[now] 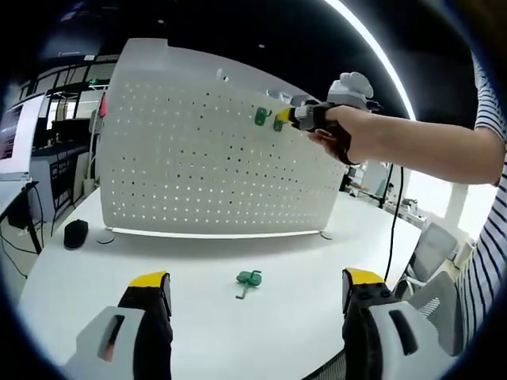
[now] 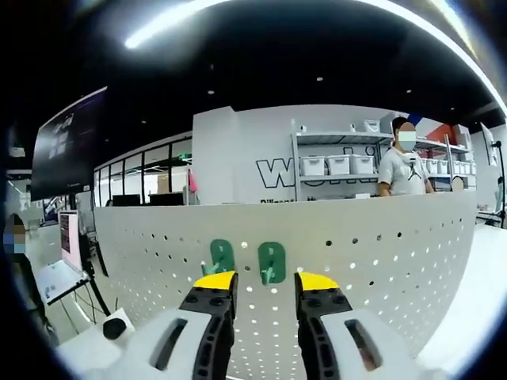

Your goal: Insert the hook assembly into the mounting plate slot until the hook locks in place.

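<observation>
Two green hooks [image 2: 222, 257] [image 2: 272, 263] are seen hung side by side on the white pegboard [image 2: 380, 253], right gripper [image 2: 265, 282] parked just in front, jaws apart, nothing gripped. A third green hook [image 1: 248, 281] is left lying on the white table [image 1: 87, 273] beyond the wide-open left gripper [image 1: 257, 283].

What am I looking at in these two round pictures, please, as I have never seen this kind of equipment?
A person holds a two-fingered gripper in each hand, and each gripper carries a fisheye camera looking along its fingers. In the left gripper view, the left gripper hangs open above a white table, where a green hook lies. Behind stands a white pegboard. The person's hand brings the right gripper to it. The right gripper view shows that gripper up close, open, before two green hooks on the board.
</observation>
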A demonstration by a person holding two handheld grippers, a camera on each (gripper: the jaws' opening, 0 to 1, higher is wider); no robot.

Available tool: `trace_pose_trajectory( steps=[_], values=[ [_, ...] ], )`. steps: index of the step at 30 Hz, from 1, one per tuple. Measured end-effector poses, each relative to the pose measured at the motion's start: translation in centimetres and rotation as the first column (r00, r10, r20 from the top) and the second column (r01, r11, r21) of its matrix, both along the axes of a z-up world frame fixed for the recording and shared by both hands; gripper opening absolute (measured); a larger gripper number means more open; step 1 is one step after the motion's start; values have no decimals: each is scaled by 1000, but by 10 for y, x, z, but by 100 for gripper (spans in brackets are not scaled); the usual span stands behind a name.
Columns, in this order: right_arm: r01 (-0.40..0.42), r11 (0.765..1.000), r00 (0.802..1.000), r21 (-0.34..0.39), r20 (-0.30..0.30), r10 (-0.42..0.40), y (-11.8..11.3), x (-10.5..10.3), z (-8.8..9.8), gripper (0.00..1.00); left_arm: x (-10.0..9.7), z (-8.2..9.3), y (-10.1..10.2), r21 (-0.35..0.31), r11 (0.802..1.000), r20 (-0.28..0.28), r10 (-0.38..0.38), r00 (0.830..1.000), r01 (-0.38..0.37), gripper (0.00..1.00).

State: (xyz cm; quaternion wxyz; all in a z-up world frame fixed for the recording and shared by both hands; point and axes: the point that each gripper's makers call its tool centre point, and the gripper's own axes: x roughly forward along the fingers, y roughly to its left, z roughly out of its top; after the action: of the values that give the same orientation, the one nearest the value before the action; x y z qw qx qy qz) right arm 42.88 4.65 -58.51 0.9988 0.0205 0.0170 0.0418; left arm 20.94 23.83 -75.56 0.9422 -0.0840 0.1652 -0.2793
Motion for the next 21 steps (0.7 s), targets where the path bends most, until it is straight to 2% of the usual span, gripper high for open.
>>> trace_pose_trajectory(
  steps=[4, 7, 15, 21],
  values=[
    [-42, 999, 999, -29, -22, 41, 0, -8, -8, 30, 0, -1, 1, -6, 1000, -6, 7, 1000, -7, 91],
    [-74, 995, 995, -65, -66, 69, -3, -15, -20, 31, 0, -2, 1, -1, 1000, -12, 7, 1000, -7, 92],
    [-100, 991, 989, -90, -120, 89, -16, -33, -41, 32, -2, -5, -2, 3, 1000, -28, -1, 1000, 1, 92],
    [-144, 982, 976, -123, -180, 120, -21, -51, -69, 35, -4, -12, -3, 10, 1000, -68, -7, 998, 7, 92]
  ],
)
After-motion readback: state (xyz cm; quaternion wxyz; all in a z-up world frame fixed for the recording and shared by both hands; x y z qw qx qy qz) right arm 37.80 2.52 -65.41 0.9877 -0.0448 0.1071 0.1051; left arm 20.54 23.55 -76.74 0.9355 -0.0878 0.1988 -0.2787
